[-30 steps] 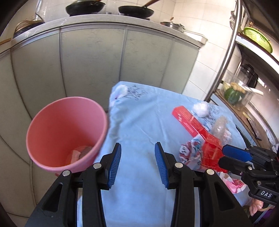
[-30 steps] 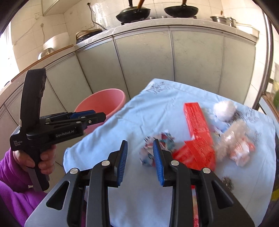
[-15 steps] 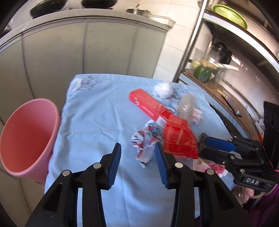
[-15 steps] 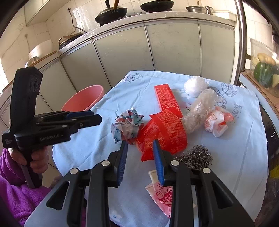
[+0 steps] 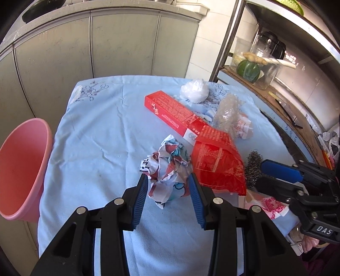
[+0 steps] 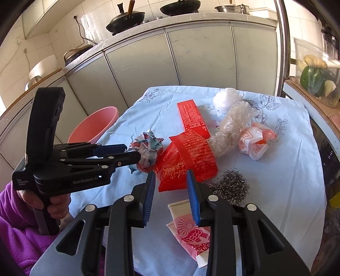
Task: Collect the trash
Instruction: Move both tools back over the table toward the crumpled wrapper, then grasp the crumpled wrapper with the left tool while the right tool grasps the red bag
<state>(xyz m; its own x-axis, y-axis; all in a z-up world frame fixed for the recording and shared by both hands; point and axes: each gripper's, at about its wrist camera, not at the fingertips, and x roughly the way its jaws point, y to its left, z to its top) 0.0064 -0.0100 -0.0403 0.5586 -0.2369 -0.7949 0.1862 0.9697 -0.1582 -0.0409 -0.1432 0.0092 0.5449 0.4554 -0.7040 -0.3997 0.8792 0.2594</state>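
A crumpled printed paper ball [image 5: 169, 167] lies on the blue tablecloth [image 5: 102, 135]. My left gripper [image 5: 167, 184] is open with a finger on each side of the ball; it also shows in the right wrist view [image 6: 131, 151]. My right gripper [image 6: 170, 184] is open and empty above the near end of a red plastic bag [image 6: 187, 161]; it also shows in the left wrist view [image 5: 260, 173]. A pink bucket [image 5: 20, 167] stands off the table's left edge. Other trash: a red box [image 5: 170, 110], white wad [image 5: 194, 90], clear plastic wrap [image 5: 227, 110], steel wool [image 6: 230, 186], pink-printed wrapper [image 6: 191, 235].
Grey kitchen cabinets [image 5: 106, 48] stand behind the table, with pans on the counter [image 6: 125, 18]. A metal shelf on the right holds a green squash [image 5: 248, 69] and jars. An orange-white wrapper [image 6: 255, 142] lies beside the clear plastic wrap.
My left gripper swung right from the pink bucket to the paper ball and now straddles it. My right gripper drew back and lowered over the red bag.
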